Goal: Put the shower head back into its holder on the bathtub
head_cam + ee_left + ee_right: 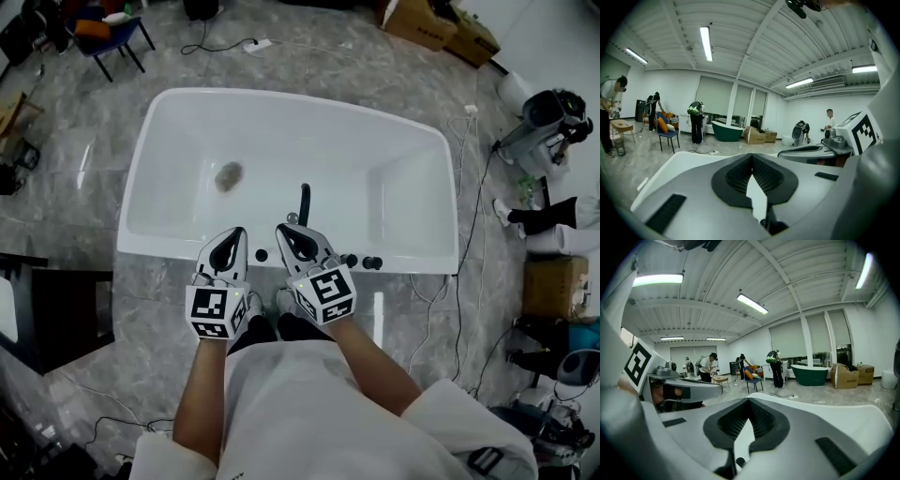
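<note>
A white bathtub (pixel 150 141) fills the middle of the head view. At its near rim a slim black fitting (pixel 305 202) stands upright; it looks like the shower head on its mount, but the holder itself is hidden behind my right gripper. My left gripper (pixel 236 232) and right gripper (pixel 282 229) hover side by side above the near rim. In the left gripper view the left gripper (pixel 751 158) has its ribbed pads meeting at the tip with nothing between them. The right gripper (pixel 749 401) is likewise shut and empty in its own view.
Two black knobs (pixel 361 262) sit on the rim right of my right gripper. A drain (pixel 228 176) shows in the tub floor. A blue chair (pixel 108 33), cardboard boxes (pixel 441 23), floor cables (pixel 469 197) and a machine (pixel 548 117) ring the tub. Several people stand far back (pixel 696 122).
</note>
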Demonstrator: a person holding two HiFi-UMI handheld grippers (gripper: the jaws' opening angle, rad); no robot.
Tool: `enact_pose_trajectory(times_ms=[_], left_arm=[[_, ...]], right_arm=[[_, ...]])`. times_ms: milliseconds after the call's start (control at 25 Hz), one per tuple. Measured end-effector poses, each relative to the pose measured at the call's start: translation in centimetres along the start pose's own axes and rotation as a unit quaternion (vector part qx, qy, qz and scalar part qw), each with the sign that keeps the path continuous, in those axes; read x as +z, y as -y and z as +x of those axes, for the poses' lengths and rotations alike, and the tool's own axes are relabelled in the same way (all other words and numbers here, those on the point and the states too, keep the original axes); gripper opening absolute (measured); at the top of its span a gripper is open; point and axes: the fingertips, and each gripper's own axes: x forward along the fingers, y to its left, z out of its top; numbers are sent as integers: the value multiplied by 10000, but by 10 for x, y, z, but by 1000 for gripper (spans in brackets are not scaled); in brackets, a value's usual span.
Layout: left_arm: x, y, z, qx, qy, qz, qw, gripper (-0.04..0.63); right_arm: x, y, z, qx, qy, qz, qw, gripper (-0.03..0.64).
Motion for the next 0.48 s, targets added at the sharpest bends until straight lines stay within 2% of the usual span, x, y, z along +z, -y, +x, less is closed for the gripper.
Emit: enact_pose_trajectory(times_ms=[480], left_arm=[[94,15,1,-99,748,380,9964,12]], right_arm=[[93,21,-25,-36,804,-186,9966,18]])
